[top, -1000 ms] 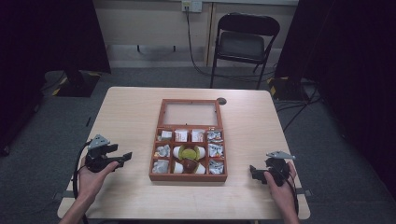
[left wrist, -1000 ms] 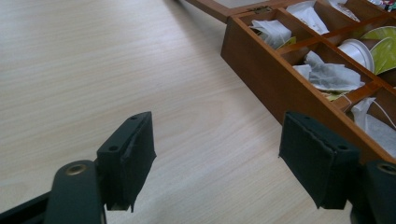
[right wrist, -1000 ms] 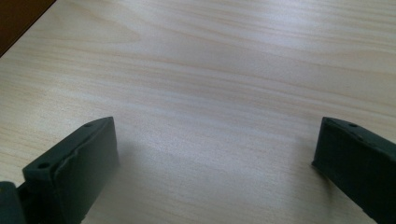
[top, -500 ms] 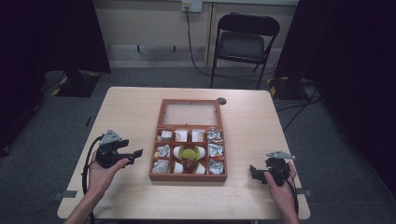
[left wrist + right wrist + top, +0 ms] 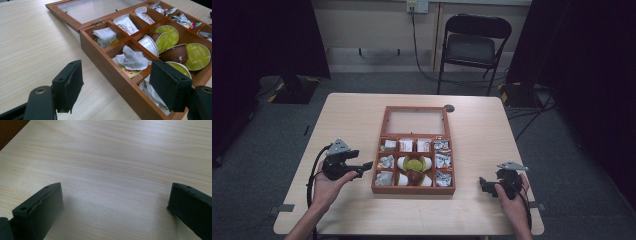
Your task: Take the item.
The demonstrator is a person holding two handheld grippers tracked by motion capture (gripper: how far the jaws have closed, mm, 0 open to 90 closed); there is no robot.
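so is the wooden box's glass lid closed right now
No, the wooden box lies open, with its glass lid folded back flat on the table and the packets and capsules in its compartments uncovered.

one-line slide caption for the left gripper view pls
Open left hand-held gripper nears an open brown wooden compartment box of white paper tea bags.

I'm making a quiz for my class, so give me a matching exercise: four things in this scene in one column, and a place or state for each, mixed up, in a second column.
Things:
1. wooden box
2. folding chair
3. left gripper
4. right gripper

Places or states:
A. beyond the table's far edge
B. over bare tabletop, jaws open
C. middle of the table, lid open
D. beside the box's left wall, jaws open

Pairs: 1-C, 2-A, 3-D, 4-B
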